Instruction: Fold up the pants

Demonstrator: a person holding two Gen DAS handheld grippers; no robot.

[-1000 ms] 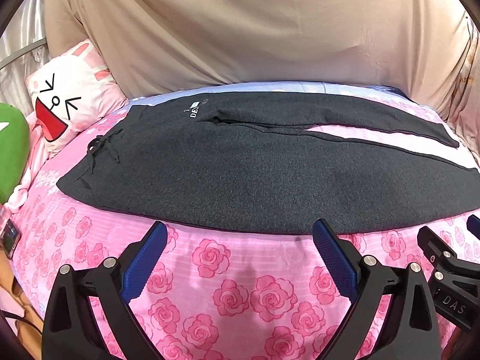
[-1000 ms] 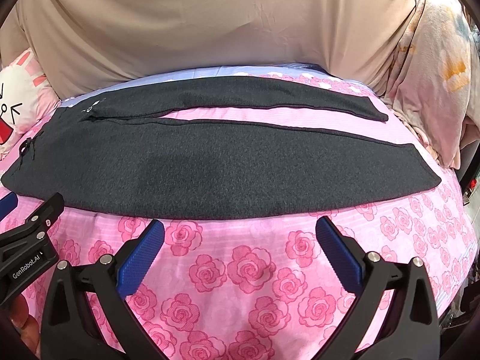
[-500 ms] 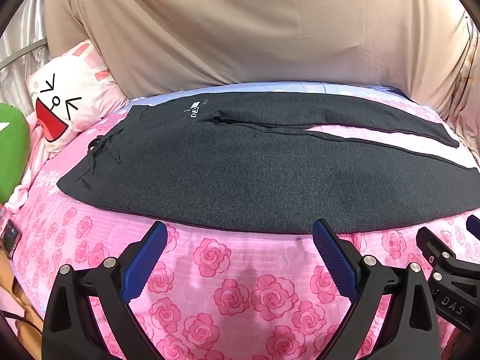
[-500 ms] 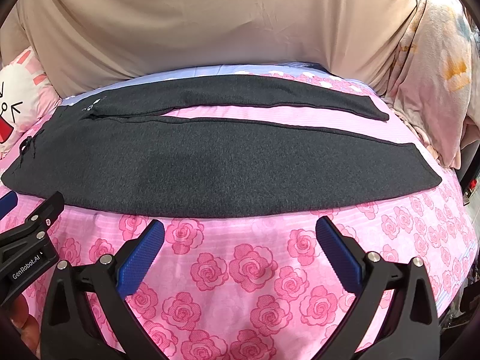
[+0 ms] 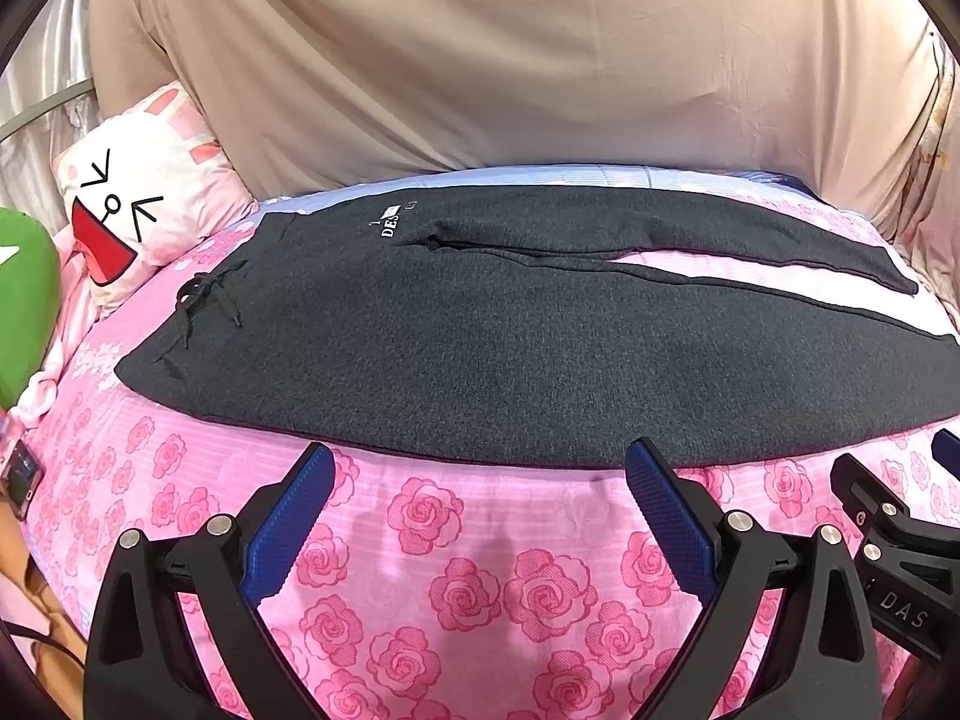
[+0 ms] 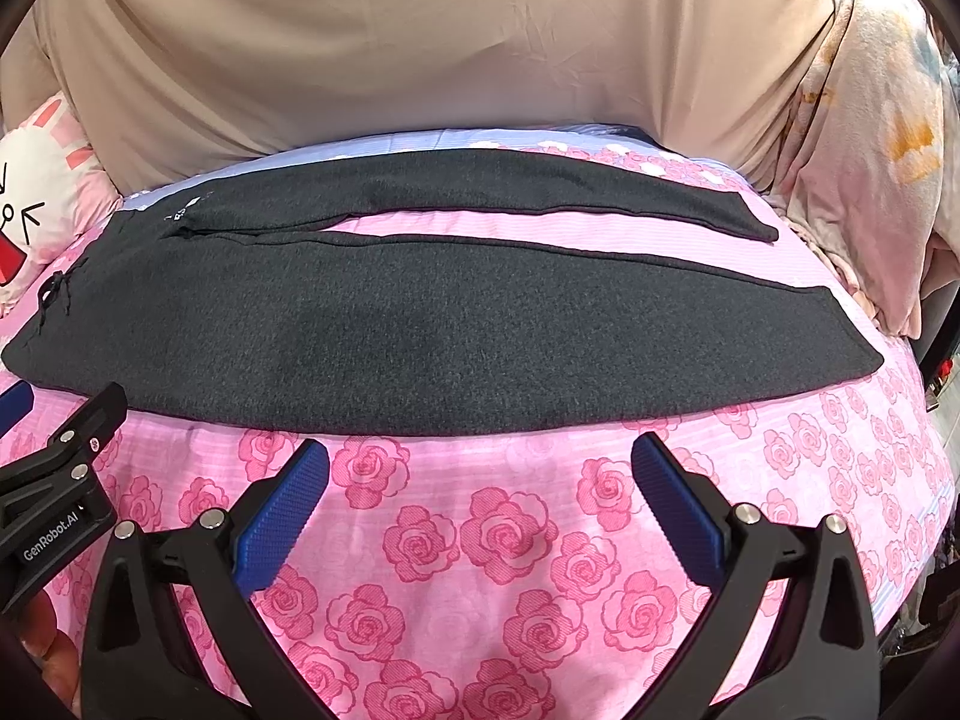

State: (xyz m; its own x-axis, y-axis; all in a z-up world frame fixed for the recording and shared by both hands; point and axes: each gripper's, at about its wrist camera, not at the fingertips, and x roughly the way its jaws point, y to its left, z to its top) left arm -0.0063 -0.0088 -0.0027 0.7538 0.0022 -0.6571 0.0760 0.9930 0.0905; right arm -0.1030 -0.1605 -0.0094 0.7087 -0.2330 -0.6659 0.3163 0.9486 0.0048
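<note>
Dark grey pants (image 5: 510, 348) lie flat across mid-frame on the pink rose bedspread (image 5: 420, 570). Left gripper (image 5: 477, 516) and right gripper (image 6: 480, 510) hover at bottom frame just short of the near hem, jaws spread wide, gripping nothing.

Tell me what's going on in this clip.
A person holds a claw in each hand above a rose-print bed cover. Dark grey pants lie spread flat, legs apart, waistband toward the cartoon pillow. The left claw and right claw are both open, short of the near edge; nothing folded yet.

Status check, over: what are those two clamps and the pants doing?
Left gripper, right gripper: jaws open, empty. Pants flat, unfolded, legs apart. Nothing in the way.
</note>
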